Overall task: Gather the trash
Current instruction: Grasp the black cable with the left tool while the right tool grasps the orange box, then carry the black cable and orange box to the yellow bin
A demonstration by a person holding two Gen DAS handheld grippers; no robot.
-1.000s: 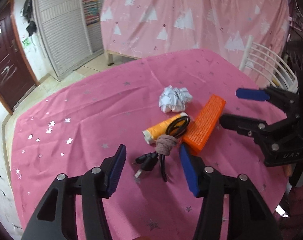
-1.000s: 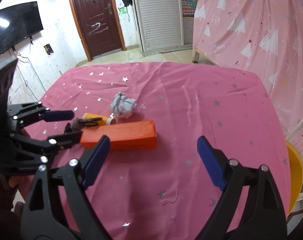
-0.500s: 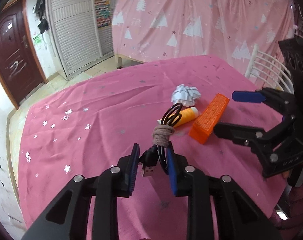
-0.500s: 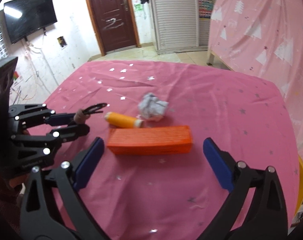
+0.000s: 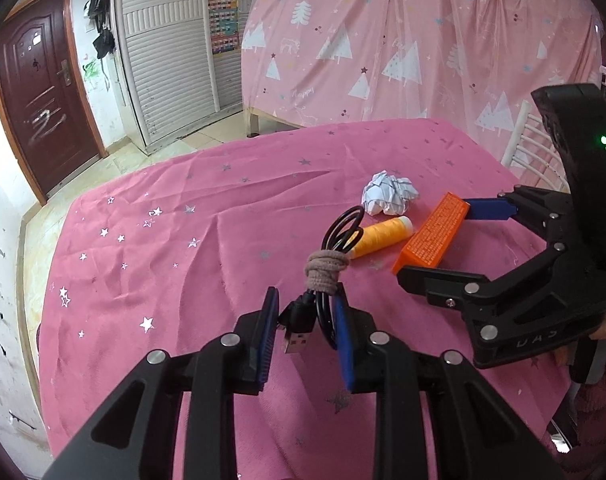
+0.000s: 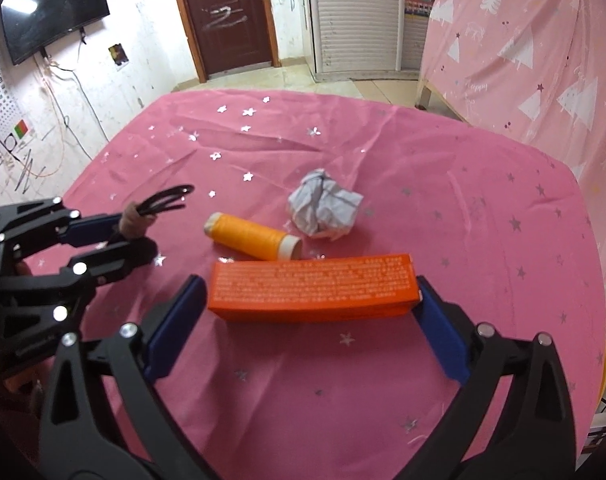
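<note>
Crumpled white paper ball (image 6: pixel 325 210): lay on the pink star-printed tablecloth (image 6: pixel 443 184), beyond the right gripper (image 6: pixel 311 322) and apart from it. Long orange cardboard box (image 6: pixel 313 292): sat between the right gripper's wide-spread blue pads (image 6: pixel 439 330), neither pad pressing it. Orange thread spool (image 6: pixel 253 236): just behind the box. Coiled black USB cable bound with a beige band (image 5: pixel 323 280): pinched in the left gripper (image 5: pixel 305 330), raised off the cloth. Bare cloth lay open toward the far table edge.
</note>
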